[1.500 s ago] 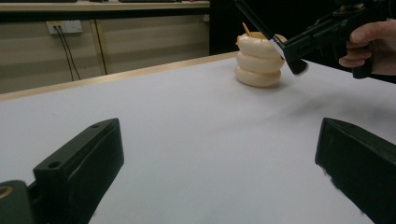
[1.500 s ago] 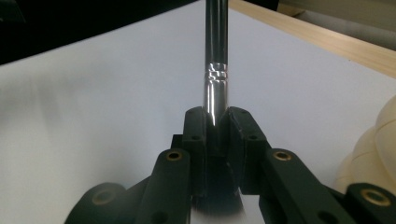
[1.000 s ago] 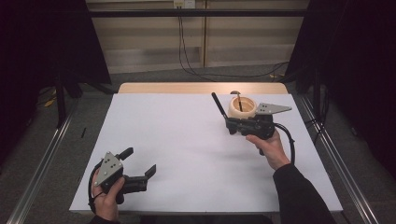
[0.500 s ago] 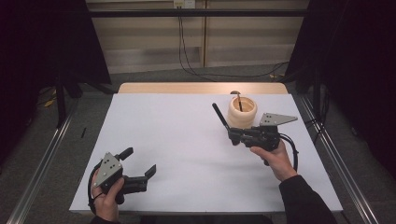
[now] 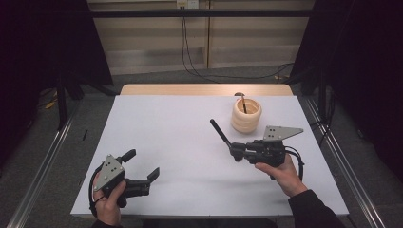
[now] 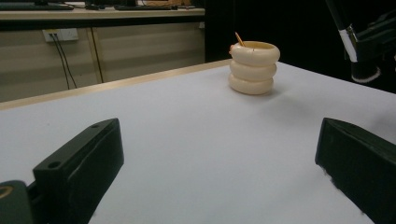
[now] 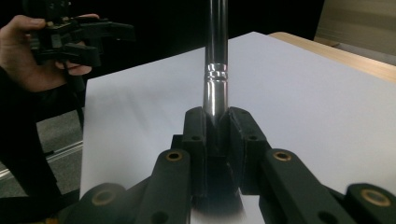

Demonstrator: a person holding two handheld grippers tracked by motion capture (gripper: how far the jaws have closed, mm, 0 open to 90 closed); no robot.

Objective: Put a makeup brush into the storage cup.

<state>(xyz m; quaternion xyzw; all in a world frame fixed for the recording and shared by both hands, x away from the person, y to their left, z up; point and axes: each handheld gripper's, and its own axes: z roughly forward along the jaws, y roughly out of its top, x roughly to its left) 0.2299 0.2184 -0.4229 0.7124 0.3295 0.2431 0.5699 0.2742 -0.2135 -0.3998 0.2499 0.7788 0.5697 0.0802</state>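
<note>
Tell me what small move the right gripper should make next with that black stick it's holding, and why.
Probably lower the stick flat onto the bare table and let go. The right gripper is shut on it, well clear of the cream holder, with open white surface beneath. The left gripper sits open and far off, so a handover looks less likely.

Dim room, black surrounds; tabletop (image 5: 180, 137) evenly lit from above, no blown glare. Soft short shadows beside holder (image 6: 253, 69) and under left gripper (image 5: 142, 172). Sharp in high view. Near fingers (image 6: 79, 170) soft, out of focus. Bright specular streak on rod (image 7: 216, 56); background blurred.
</note>
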